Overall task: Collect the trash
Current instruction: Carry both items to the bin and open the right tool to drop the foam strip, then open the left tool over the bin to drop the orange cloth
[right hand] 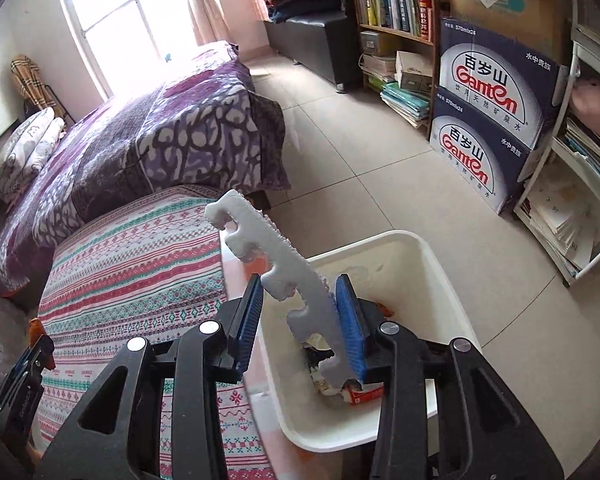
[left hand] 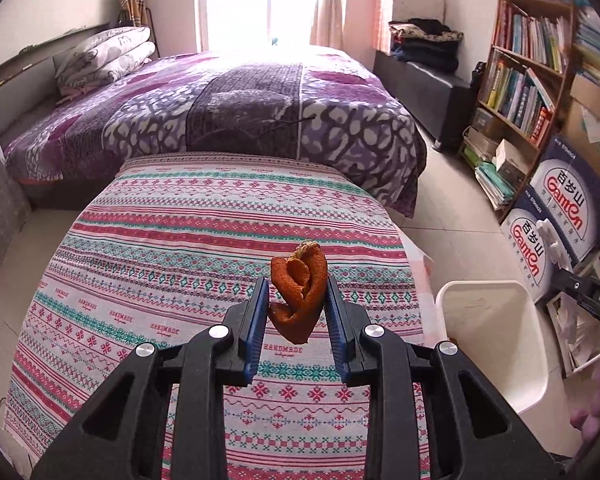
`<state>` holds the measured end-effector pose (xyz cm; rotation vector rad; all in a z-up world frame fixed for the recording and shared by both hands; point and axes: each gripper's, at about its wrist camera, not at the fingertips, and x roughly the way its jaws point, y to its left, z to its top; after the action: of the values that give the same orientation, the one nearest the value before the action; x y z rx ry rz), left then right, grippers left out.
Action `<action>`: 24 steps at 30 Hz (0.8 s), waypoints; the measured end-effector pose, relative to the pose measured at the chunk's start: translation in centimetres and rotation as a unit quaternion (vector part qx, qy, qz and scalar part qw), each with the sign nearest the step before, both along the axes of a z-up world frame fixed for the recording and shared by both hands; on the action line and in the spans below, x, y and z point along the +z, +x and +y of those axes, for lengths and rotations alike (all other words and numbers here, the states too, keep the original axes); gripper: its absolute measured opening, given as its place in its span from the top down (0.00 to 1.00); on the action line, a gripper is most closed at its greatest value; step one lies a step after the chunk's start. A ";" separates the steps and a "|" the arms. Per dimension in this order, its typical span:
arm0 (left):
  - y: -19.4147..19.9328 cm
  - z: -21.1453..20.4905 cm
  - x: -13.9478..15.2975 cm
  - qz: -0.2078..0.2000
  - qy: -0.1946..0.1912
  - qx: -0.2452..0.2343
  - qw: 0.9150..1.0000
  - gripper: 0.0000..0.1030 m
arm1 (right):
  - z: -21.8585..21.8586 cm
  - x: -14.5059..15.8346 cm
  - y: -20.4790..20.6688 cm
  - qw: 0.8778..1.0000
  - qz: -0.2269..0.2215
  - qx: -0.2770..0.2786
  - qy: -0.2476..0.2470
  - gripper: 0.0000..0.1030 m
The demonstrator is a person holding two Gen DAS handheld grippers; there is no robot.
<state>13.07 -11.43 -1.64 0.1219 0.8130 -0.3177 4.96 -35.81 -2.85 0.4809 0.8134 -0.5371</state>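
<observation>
**Both tongs loaded, bin within reach**

The left tongs point(left hand: 297, 302) pinch a curled orange peel point(left hand: 300, 288) between their blue pads, carried in the air above the striped cloth of the counter point(left hand: 148, 264). The white bin point(left hand: 496, 344) stands to the right of these tongs, off the counter's edge, on the tiled floor.

The right tongs point(right hand: 300, 316) hold a notched strip of white foam point(right hand: 280, 276). It lies against the right pad and sticks out up and to the left; the left pad looks slightly clear of it, so the grip seems loose, though how firm it is cannot be told. Directly beyond and below these tongs lies the bin point(right hand: 440, 264), already holding scraps of packaging.

The step in hand looks like the drop-off: the foam hangs over the bin's mouth, the peel not yet. Next, the right tongs likely need only spread to let the foam fall, while the left must travel rightward over the rim before releasing, without colliding with the right tongs.
</observation>
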 end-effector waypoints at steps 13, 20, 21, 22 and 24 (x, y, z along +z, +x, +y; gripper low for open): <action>-2.3 -7.1 -1.0 0.004 -0.002 -0.082 0.997 0.71 | -4.5 -0.6 -3.1 0.998 0.009 -0.065 0.001 0.34; -3.4 -10.0 -1.7 0.011 0.002 -0.114 0.993 0.71 | -6.6 -0.5 -4.7 0.996 0.005 -0.093 0.004 0.30; -3.5 -10.3 -1.8 0.013 0.001 -0.118 0.993 0.71 | -6.8 -0.5 -4.9 0.995 0.004 -0.098 0.005 0.28; -3.7 -10.7 -1.9 0.017 -0.001 -0.122 0.992 0.71 | -7.1 -0.5 -5.1 0.995 0.003 -0.102 0.007 0.26; -3.9 -11.4 -2.1 0.023 -0.006 -0.133 0.991 0.70 | -7.7 -0.5 -5.5 0.994 0.000 -0.113 0.013 0.25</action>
<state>9.13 -22.86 -3.69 0.2120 0.8418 -0.5783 -0.57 -43.51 -3.38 0.6014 0.7709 -0.7356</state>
